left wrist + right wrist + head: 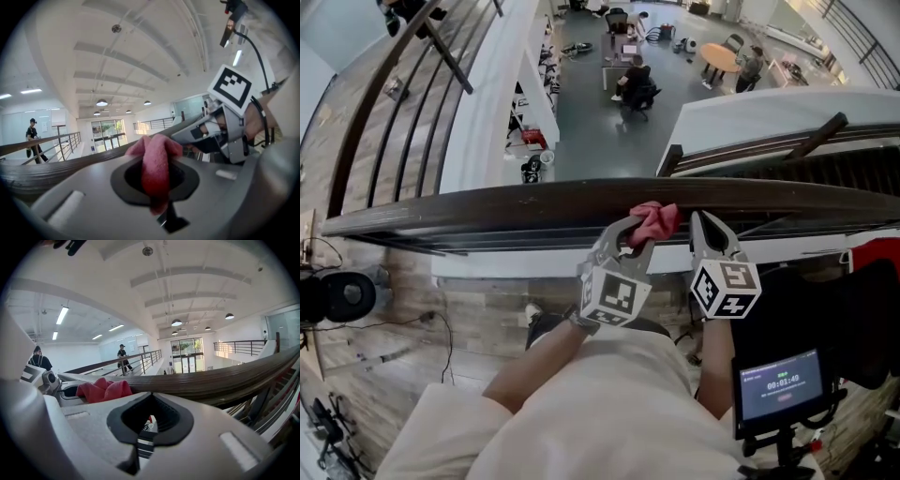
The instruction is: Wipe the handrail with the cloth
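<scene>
A dark wooden handrail runs across the head view from left to right. My left gripper is shut on a pink-red cloth, which rests against the near side of the rail. In the left gripper view the cloth is pinched between the jaws and bunches out above them. My right gripper sits just right of the cloth, shut with nothing in it, its tip at the rail. The right gripper view shows the cloth to the left and the handrail ahead.
Beyond the rail is a drop to a lower floor with desks and seated people. A tripod-mounted screen stands at my lower right. Cables and a black device lie on the wood floor at left. A person walks on a far walkway.
</scene>
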A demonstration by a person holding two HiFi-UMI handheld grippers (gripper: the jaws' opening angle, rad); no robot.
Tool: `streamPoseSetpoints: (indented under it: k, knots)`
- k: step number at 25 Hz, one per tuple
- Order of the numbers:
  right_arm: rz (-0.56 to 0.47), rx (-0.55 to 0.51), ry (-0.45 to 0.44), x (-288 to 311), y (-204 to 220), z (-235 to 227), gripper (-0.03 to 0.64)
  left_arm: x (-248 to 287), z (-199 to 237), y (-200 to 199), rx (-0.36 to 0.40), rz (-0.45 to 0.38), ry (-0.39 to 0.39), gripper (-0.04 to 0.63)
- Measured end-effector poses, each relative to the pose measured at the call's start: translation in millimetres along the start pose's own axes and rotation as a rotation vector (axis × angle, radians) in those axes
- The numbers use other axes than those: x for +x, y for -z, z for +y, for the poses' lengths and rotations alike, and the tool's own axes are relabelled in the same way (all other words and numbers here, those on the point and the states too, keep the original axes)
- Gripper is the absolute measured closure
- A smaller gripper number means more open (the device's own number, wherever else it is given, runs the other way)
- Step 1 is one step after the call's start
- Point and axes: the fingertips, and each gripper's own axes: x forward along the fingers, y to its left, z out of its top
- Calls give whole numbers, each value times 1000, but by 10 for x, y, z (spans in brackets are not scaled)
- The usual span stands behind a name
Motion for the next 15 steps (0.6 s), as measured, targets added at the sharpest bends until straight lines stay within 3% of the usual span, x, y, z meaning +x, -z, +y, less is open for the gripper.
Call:
streamPoseSetpoints:
  k: [15]
  knots:
    - [-33, 35, 68, -16, 112, 314, 614, -203, 164, 133, -3, -23, 62, 566]
